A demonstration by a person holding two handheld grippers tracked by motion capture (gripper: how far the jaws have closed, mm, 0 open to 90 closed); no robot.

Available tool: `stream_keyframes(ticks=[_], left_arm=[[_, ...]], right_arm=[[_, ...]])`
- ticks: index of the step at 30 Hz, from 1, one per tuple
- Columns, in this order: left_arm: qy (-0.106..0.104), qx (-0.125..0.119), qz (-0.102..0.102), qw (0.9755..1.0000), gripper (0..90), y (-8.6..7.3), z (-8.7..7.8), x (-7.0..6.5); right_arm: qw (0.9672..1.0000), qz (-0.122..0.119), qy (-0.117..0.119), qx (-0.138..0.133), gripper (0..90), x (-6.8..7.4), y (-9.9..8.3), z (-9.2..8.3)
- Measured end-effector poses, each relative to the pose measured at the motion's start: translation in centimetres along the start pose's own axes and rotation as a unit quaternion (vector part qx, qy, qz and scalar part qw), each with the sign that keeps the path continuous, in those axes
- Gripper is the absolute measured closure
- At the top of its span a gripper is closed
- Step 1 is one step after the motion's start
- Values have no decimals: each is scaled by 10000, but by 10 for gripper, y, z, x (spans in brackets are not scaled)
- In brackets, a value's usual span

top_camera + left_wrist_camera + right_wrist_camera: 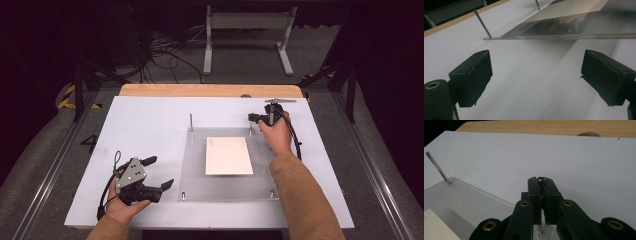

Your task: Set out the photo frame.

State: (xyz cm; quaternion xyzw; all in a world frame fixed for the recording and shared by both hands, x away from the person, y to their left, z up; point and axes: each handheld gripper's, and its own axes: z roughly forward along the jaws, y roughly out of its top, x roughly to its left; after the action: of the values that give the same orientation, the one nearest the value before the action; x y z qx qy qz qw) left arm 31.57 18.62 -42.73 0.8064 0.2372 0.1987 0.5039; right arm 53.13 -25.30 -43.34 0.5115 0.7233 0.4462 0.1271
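A clear acrylic plate (195,165) lies on the white board, with a white card (228,155) at its middle. A thin metal rod (191,122) stands upright at the plate's far left corner. My right gripper (251,118) is at the far right corner, shut on a second upright rod (538,230) whose top (540,179) peeks out between the pads of the right gripper (542,182). My left gripper (160,172) rests near the front left of the board, open and holding nothing. In its own view the left gripper (536,72) faces the plate's edge (554,37).
Short studs (183,195) (272,193) stick up at the plate's two near corners. The white board (145,125) lies on a wooden table (210,90). Beyond it on the floor stand a white frame (247,30) and loose cables (165,50).
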Motion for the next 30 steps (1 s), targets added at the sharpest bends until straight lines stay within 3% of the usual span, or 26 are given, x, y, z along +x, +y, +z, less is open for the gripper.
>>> stream_keyframes(ticks=[6,9,16,21,25,30], left_arm=[[-81,-29,344,9994,102,10,4,-17],[-135,-38,612,9980,103,16,11,-28],[-251,-256,684,9970,112,22,21,-34],[-368,-646,785,9941,122,26,27,-38],[-445,-797,835,9923,141,26,33,-38],[-635,-870,842,9906,265,23,35,-37]], right_arm=[[10000,58,14,-4,857,-1,0,1],[10000,64,1,14,858,-1,1,1],[9999,77,-45,126,857,1,3,1],[9998,142,-54,103,857,1,3,1],[9998,153,-53,87,856,1,3,2],[9998,182,-61,86,853,1,2,1]])
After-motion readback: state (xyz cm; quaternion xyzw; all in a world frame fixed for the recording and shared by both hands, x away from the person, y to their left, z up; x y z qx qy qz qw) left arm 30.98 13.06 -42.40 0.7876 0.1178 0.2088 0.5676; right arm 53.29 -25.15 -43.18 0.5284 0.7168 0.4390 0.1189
